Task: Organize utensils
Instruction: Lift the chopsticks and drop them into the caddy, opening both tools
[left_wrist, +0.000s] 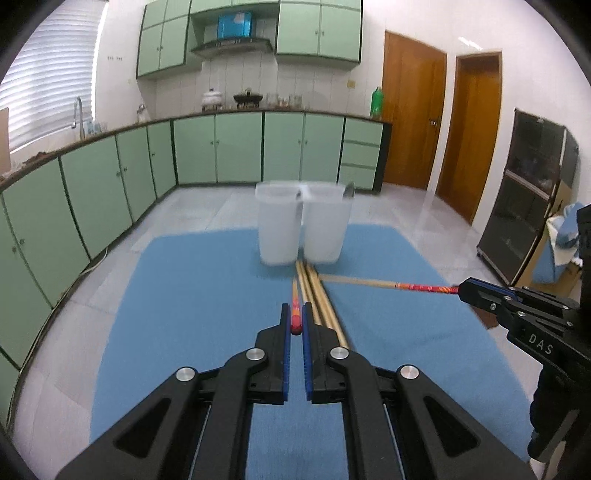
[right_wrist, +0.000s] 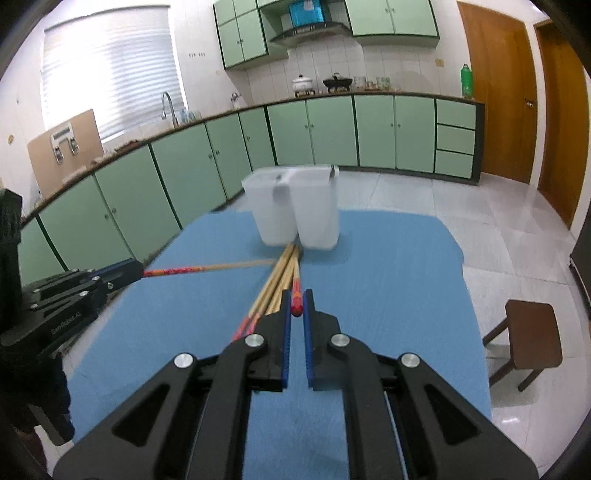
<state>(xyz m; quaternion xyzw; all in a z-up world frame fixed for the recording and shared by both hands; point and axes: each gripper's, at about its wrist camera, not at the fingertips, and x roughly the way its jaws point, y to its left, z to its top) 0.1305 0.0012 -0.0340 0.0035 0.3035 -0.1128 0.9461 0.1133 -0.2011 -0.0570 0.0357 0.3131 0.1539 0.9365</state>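
Two translucent white plastic containers (left_wrist: 301, 229) (right_wrist: 295, 210) stand side by side at the far end of a blue mat; each shows a metal utensil tip at its rim. Several wooden chopsticks with red patterned ends (left_wrist: 317, 295) (right_wrist: 275, 284) lie in a bundle on the mat, pointing at the containers. My left gripper (left_wrist: 296, 314) is shut on the red end of one chopstick (left_wrist: 295, 314). My right gripper (right_wrist: 297, 299) is shut on the red end of another chopstick (right_wrist: 296, 299); in the left wrist view it (left_wrist: 461, 290) holds that chopstick (left_wrist: 388, 284) out to the right.
The blue mat (left_wrist: 192, 295) (right_wrist: 388, 280) covers the table. A brown wooden stool (right_wrist: 528, 339) stands on the tiled floor to the right. Green kitchen cabinets (left_wrist: 236, 147) run along the back and left. A dark glass cabinet (left_wrist: 524, 199) stands at the right.
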